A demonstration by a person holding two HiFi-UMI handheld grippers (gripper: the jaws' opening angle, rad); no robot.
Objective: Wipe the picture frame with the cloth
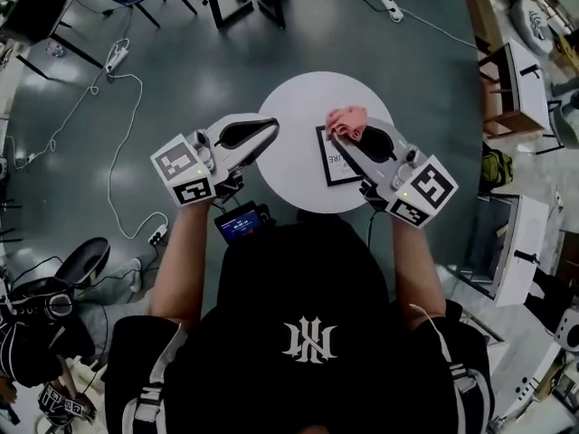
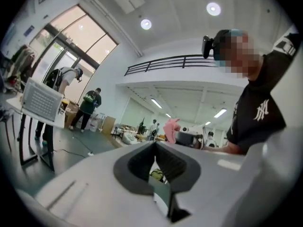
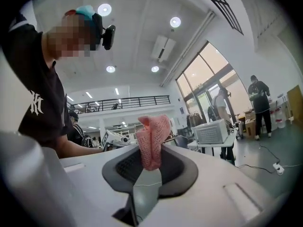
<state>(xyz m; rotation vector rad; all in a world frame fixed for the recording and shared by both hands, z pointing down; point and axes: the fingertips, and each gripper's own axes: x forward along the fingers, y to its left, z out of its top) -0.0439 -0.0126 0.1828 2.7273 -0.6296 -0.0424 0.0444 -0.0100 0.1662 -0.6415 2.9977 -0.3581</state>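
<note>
Head view: right claw (image 1: 355, 139) pinches the pink cloth (image 1: 346, 122) over the picture frame (image 1: 333, 166).

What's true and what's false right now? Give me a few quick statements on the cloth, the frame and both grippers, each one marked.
1. The right gripper is shut on the pink cloth. True.
2. The picture frame stands upright on the round white table. False: it lies flat on the tabletop.
3. The left gripper holds a second cloth. False: its jaws are together with nothing between them.
4. In the head view, the pink cloth is over the far end of the picture frame. True.
</note>
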